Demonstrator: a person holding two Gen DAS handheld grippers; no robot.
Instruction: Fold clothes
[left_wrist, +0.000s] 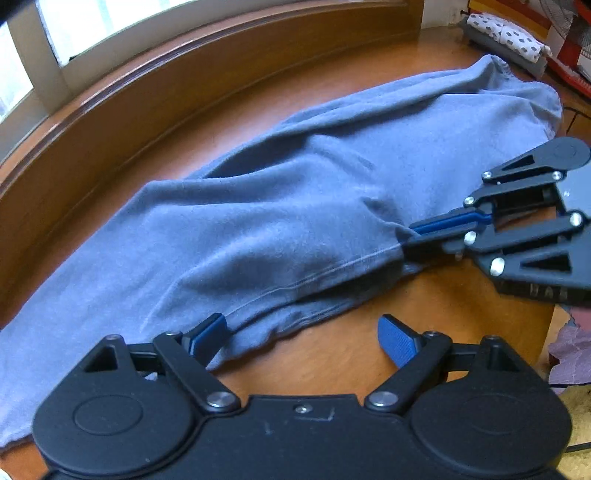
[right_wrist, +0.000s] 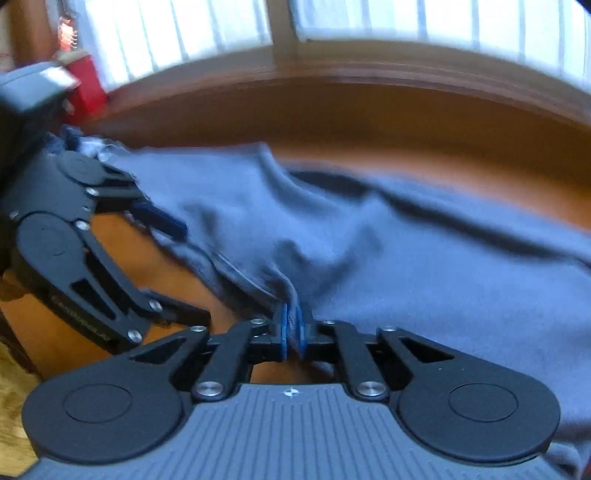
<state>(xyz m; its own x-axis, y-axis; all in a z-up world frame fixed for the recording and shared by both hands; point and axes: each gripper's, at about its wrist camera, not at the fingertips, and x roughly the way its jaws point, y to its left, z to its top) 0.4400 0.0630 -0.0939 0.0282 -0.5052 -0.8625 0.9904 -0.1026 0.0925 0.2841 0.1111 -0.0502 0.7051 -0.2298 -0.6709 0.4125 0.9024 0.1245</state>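
Observation:
A blue-grey garment (left_wrist: 277, 206) lies stretched and rumpled across the brown wooden table (left_wrist: 424, 314), one end reaching the far right. My right gripper (left_wrist: 408, 240) comes in from the right and is shut on the garment's stitched hem. In the right wrist view its blue pads (right_wrist: 284, 328) pinch a bunched fold of the garment (right_wrist: 406, 258). My left gripper (left_wrist: 303, 338) is open at the near hem, its left pad (left_wrist: 210, 336) touching the cloth edge and its right pad over bare wood. The left gripper (right_wrist: 184, 271) also shows open at the left of the right wrist view.
A raised wooden ledge (left_wrist: 184, 62) runs along the table's far side under bright windows. A folded white patterned cloth (left_wrist: 506, 33) rests on a grey item at the far right, with red boxes (left_wrist: 569, 55) behind. Purple fabric (left_wrist: 569, 354) lies off the table's right edge.

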